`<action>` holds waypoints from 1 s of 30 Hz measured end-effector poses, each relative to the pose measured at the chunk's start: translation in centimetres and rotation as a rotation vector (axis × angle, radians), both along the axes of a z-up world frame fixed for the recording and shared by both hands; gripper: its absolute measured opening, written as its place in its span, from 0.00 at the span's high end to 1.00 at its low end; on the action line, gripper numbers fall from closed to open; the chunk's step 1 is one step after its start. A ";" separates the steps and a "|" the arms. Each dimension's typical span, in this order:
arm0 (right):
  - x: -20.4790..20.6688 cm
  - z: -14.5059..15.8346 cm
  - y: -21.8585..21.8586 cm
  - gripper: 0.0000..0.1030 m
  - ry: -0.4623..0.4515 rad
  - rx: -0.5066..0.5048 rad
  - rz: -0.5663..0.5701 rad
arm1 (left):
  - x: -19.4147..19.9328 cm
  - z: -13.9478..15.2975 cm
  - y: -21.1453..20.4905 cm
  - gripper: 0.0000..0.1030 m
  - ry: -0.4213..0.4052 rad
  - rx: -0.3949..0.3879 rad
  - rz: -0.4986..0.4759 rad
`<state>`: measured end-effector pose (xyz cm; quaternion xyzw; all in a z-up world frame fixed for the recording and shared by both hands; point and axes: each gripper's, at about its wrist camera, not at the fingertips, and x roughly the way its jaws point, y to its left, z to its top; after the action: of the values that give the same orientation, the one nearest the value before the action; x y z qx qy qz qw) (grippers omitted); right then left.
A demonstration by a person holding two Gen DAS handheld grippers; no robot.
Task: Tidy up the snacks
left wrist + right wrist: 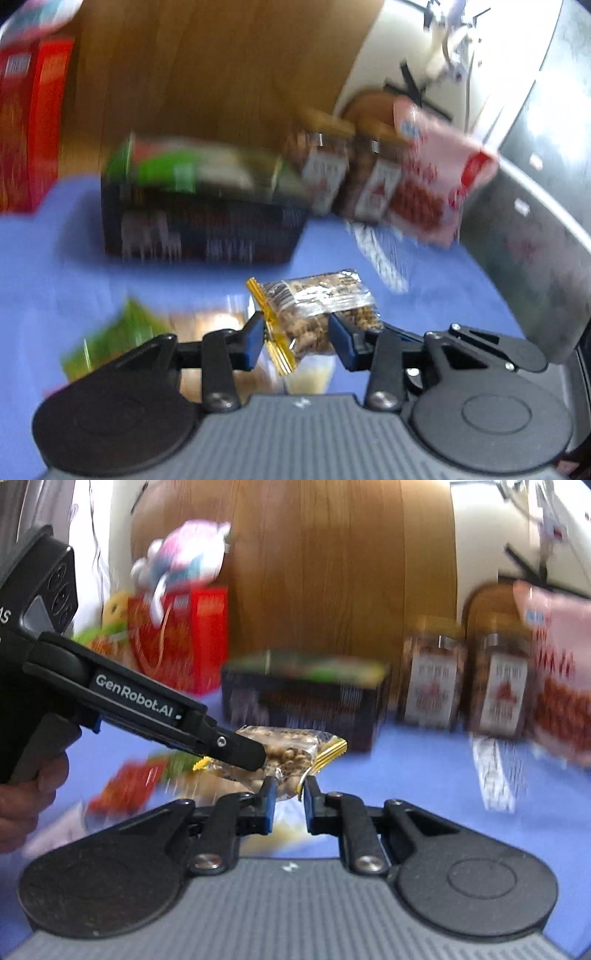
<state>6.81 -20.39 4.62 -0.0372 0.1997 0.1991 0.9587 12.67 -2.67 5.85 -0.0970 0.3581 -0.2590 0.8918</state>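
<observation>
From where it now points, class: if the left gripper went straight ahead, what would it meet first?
Probably the dark rectangular basket; the left gripper already grips the clear nut packet. Blur leaves depth unsure.

Both views are bright and evenly lit, with heavy motion blur. Only the grippers look sharp; fisheye bending warps the edges.

A basket stands between the box on its left and two jars on its right
</observation>
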 end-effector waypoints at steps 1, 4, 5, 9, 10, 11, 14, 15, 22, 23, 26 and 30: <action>0.9 0.5 0.2 0.82 -0.026 -0.006 -0.006 | 1.1 0.8 -0.3 0.64 -0.031 0.005 0.007; 4.6 1.5 0.4 0.82 -0.072 0.004 -0.038 | 4.7 2.5 -0.9 0.64 -0.089 0.023 0.034; 5.9 1.8 0.2 0.82 -0.078 0.016 -0.050 | 6.1 2.9 -1.1 0.64 -0.099 0.026 0.041; 10.6 1.5 -0.2 0.78 -0.060 0.010 -0.103 | 10.7 2.4 -2.0 0.64 -0.095 0.040 0.056; 11.4 1.2 -0.2 0.76 -0.048 0.005 -0.112 | 11.7 2.0 -2.2 0.64 -0.085 0.043 0.065; 12.0 0.9 -0.2 0.73 -0.036 0.001 -0.125 | 12.4 1.5 -2.4 0.64 -0.076 0.047 0.072; 12.4 0.1 -0.3 0.65 -0.033 -0.015 -0.163 | 13.5 0.0 -3.0 0.61 -0.044 0.095 0.101; 12.2 0.2 -0.5 0.64 -0.032 -0.006 -0.173 | 13.5 -0.3 -3.1 0.60 -0.038 0.111 0.101; 7.1 1.3 -2.3 0.59 -0.003 0.147 -0.095 | 7.6 1.9 2.8 0.49 -0.103 0.050 0.110; 6.6 1.0 -2.2 0.58 0.050 0.180 -0.044 | 6.5 1.9 4.2 0.47 -0.107 0.050 0.131; 5.2 -0.7 -0.9 0.58 0.254 0.270 0.153 | 3.3 0.4 8.8 0.43 -0.055 0.045 0.208; 2.3 -2.9 3.4 0.58 0.420 0.249 0.320 | 1.3 -2.3 12.8 0.32 0.039 0.048 0.266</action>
<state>9.08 -17.03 1.72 0.0917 0.3594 0.3740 0.8500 13.95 10.14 3.57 -0.1275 0.3652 -0.1278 0.9133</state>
